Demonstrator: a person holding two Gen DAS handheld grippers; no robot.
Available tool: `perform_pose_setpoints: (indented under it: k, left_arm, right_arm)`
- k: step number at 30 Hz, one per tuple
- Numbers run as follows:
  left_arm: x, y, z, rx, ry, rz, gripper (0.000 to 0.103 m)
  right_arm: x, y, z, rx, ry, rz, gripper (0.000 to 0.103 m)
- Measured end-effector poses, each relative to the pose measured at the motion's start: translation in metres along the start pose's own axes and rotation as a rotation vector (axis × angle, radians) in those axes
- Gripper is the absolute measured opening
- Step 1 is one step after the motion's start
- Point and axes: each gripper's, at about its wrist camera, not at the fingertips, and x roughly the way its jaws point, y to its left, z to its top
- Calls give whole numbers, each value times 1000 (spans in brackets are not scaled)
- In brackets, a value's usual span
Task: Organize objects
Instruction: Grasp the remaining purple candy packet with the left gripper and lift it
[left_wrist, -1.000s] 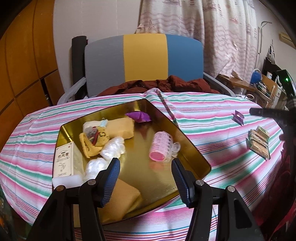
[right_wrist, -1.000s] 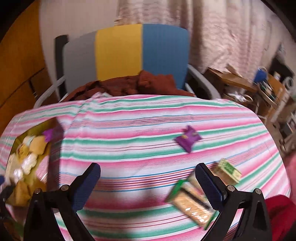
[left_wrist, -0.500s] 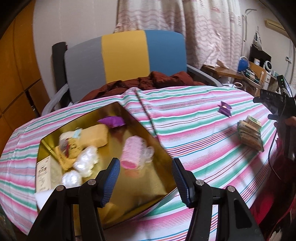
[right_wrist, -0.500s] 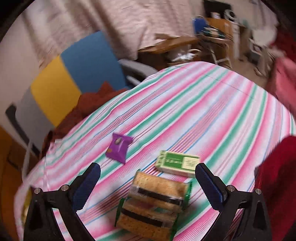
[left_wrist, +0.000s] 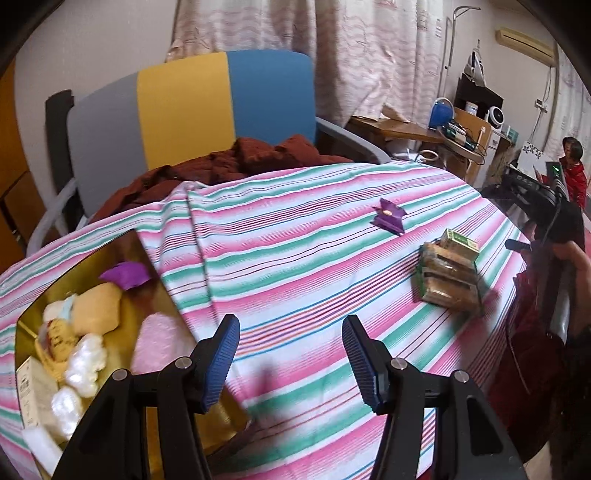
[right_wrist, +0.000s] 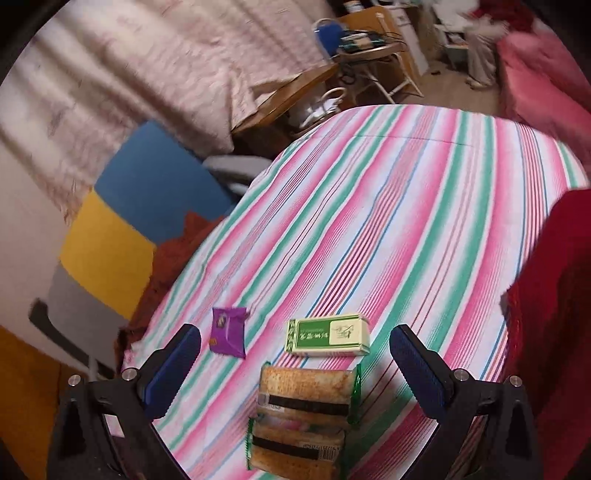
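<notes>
- While both grippers hover with jaws spread wide and empty, the right gripper sits over the cracker pack.
- Just beyond the cracker pack lies the green box; the purple packet lies to its left.
- Far left of the cracker pack, by the left gripper, stands the gold tray.

The gold metal tray runs off the left edge, and the pink thing inside it is too smeared to identify. The clear-wrapped cracker packs get clipped at the bottom, print unreadable.
</notes>
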Motion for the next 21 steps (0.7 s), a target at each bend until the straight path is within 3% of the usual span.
perform_pose_setpoints:
  k: [21]
  left_arm:
    - [122,-75,77,130,114,-154,59]
  right_arm:
    - [25,7,-6,-17,161,110,103]
